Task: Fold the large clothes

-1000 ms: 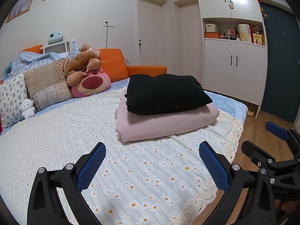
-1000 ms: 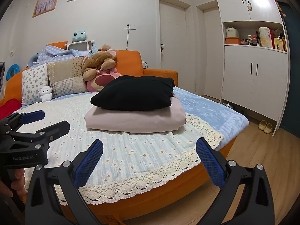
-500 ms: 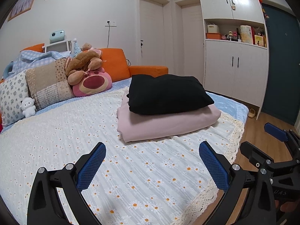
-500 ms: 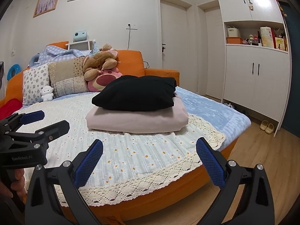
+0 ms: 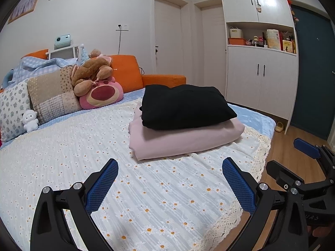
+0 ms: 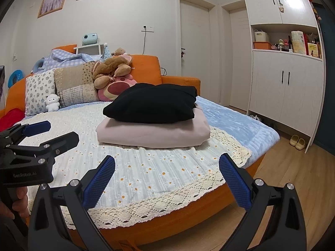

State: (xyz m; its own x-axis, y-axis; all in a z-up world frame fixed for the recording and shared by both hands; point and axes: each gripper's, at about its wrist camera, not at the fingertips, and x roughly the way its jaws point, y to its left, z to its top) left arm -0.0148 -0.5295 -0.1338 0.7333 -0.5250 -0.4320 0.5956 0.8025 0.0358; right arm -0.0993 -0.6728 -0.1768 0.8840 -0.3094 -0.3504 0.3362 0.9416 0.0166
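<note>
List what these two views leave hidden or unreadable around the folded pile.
- Pink folded cloth: its top is covered by the black folded garment in both views.
- Garment types: folds hide them.
- Pink plush: partly behind the black garment, right wrist view.
- Shelf items: too small to read.
- Left hand-held gripper and right hand-held gripper: bodies cut off by the bottom edge.

Sweater atop folded sheet, on bed, pillows behind

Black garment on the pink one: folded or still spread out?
Folded: the black garment is a compact thick bundle stacked on the folded pink garment.
</note>
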